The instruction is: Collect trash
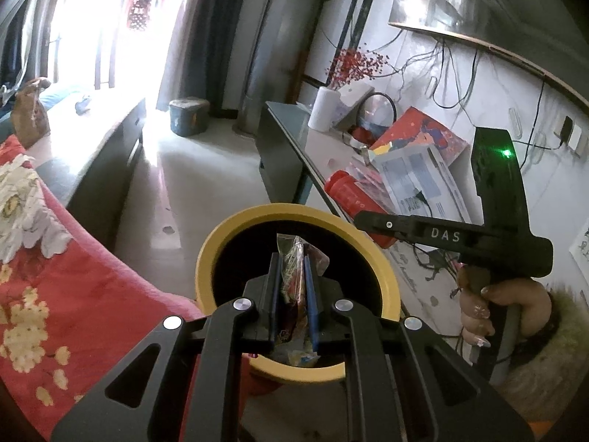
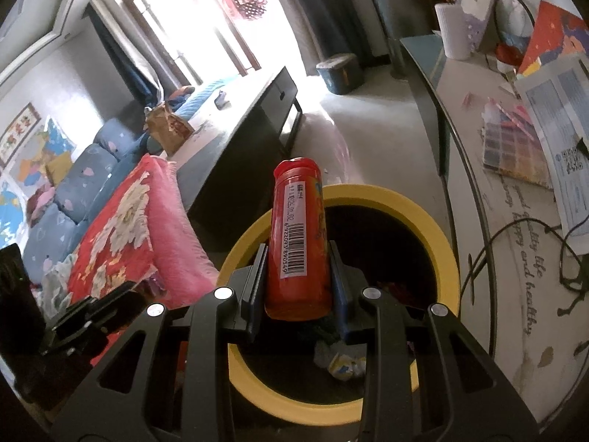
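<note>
Holding a crumpled snack wrapper (image 1: 292, 280) between its two pads, the left gripper (image 1: 292, 294) points forward and downward over the mouth of the yellow-rimmed bin (image 1: 206, 258). The jaws stand narrow, pressed flat on the wrapper, which rises upright past the fingertips against the bin's dark interior. More crumpled wrappers (image 1: 303, 359) lie at the bottom of the bin, below the gripper.

The right gripper (image 2: 298, 287) also tilts downward above the same bin (image 2: 438, 228). Its jaws are closed on a red cylindrical can (image 2: 296, 243), gripped at the lower half, with the blue pads (image 2: 340, 305) pressing on both sides. The can stands nearly upright, leaning slightly left, barcode label facing the camera, capped end farthest from the gripper. Loose trash (image 2: 344, 364) lies on the bin floor beneath it.

In the left wrist view, the right gripper's black body (image 1: 456, 237) enters from the right, level with the far-right edge of the bin rim; a hand (image 1: 489, 309) with decorated nails wraps its handle, a fur-trimmed cuff (image 1: 552, 346) at the wrist.

The bin sits on the floor between a sofa with a red floral blanket (image 2: 121, 235) on the left and a long table (image 2: 515, 258) on the right. The table carries papers, cables and a white paper roll (image 2: 454, 31) at the far end.
</note>
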Tool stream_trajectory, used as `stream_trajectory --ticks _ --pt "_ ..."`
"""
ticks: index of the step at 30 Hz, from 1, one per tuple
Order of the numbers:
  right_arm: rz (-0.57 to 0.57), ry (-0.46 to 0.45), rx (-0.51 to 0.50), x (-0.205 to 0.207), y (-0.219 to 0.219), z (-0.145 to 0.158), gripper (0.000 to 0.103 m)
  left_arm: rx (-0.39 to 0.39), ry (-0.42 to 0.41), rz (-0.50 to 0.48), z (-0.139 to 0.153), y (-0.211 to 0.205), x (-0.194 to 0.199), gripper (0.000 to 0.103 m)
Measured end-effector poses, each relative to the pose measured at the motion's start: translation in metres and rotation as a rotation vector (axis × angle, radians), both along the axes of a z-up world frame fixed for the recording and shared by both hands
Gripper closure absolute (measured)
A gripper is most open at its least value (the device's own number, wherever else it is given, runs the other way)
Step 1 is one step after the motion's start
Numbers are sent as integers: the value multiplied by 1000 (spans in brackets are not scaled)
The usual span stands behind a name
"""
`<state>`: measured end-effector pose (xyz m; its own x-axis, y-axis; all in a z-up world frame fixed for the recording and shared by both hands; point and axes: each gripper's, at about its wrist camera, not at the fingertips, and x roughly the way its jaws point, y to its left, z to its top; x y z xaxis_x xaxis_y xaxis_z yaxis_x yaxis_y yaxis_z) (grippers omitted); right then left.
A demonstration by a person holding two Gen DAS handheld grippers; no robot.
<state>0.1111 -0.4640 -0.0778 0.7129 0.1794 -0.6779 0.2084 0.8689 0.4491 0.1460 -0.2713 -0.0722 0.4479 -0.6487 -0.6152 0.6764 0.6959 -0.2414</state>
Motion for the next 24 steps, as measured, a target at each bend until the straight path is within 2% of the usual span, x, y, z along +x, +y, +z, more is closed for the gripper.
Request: stream_trajectory --ticks 10,13,14,15,16,17,18,20,22,24 --pt "-34 27 64 0 -17 -14 79 46 40 -43 -26 -30 9 89" --pt "-38 28 81 -1 -20 -16 78 54 57 -49 -33 -37 13 82" --pt "-41 28 83 -2 -22 -16 78 58 60 -48 -35 -38 14 70" --pt "-45 30 87 -2 -23 -17 74 62 60 -42 -36 -38 14 62" --pt "-52 30 88 -3 -24 -16 66 64 59 -33 -37 -38 15 46" --pt "-59 30 85 -5 -24 -15 62 60 60 -19 -37 -35 16 35" --pt "-65 27 79 -7 -24 -13 56 54 63 -13 -37 -34 18 32" --pt "-61 11 45 -13 -18 -6 54 46 57 14 -33 -26 18 19" --pt "-60 9 7 -17 -10 0 45 42 44 42 -27 -17 18 10" --pt "-64 -18 -21 -24 1 8 39 38 18 80 -17 -2 14 8"
